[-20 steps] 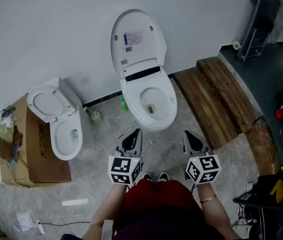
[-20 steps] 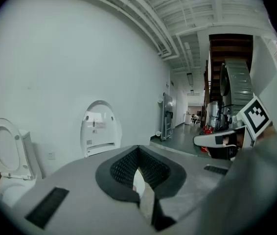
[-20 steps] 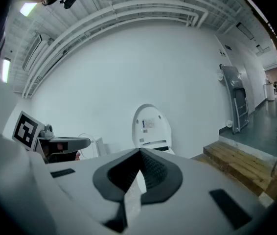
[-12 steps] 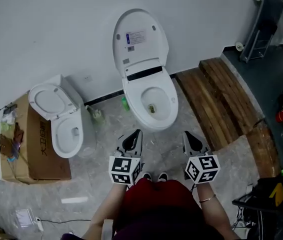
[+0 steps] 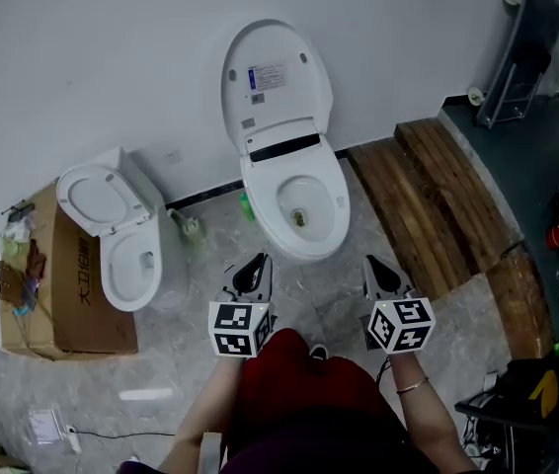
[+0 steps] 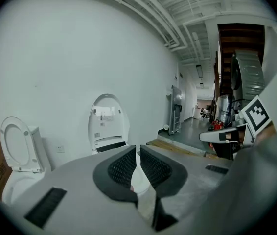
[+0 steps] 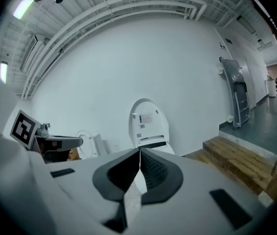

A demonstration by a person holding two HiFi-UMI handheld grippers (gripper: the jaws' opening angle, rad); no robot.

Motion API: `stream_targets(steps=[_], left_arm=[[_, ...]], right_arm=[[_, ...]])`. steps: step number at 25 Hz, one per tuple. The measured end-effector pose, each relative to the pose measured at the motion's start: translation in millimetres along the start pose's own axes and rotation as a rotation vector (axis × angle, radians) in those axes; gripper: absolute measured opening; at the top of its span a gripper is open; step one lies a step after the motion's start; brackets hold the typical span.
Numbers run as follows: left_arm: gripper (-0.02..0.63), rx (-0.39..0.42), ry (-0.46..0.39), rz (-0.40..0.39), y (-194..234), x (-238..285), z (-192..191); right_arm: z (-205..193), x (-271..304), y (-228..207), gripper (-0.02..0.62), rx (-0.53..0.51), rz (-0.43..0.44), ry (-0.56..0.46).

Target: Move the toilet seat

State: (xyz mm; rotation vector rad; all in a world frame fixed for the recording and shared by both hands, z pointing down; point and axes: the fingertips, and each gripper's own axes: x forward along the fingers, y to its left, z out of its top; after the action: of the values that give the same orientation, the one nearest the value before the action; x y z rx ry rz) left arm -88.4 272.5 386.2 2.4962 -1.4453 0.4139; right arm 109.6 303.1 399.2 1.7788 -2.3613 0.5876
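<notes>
Two grippers are being held side by side, low over the floor (image 5: 314, 294), short of the toilet. Left gripper (image 5: 253, 270): jaws are being held closed, with nothing between the ribbed black pads. Right gripper (image 5: 383, 273): same, jaws are being pressed together, empty. Bodies are smooth grey plastic, each topped by a cube with square markers.

Toilet seat (image 5: 262, 215) is being shown as a glossy white oval ring lying flat on the bowl (image 5: 304, 188), well apart from both grippers. Its long axis is being run from the wall (image 5: 92, 57) towards the person, and the rounded front end is being pointed at the gap between the grippers. Lid (image 5: 275, 77), egg-shaped with a printed sticker on its inner face, is being leaned upright against the wall.

Second toilet (image 5: 131, 265), smaller and white with its lid also up, is being shown to the left, just beside a brown cardboard box (image 5: 72, 294). Floor is grey marbled stone, polished. Wall is plain matte white. Rough brown wooden planks (image 5: 428, 205) are being shown laid at an angle right of the toilet, with darker flooring beyond.
</notes>
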Motion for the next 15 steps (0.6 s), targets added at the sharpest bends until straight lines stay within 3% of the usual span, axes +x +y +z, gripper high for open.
stream_targets(steps=[7,15], left_arm=[[0.029,-0.019,0.038,-0.002,17.5,38.1,-4.7],[0.029,-0.04,0.119,-0.007,67.3,123.3,-10.8]], right_arm=[[1.1,36.5,-21.8,0.017,0.016,-0.006,0.034],[1.1,122.9,-52.1,0.017,0.04,-0.029,0.121]])
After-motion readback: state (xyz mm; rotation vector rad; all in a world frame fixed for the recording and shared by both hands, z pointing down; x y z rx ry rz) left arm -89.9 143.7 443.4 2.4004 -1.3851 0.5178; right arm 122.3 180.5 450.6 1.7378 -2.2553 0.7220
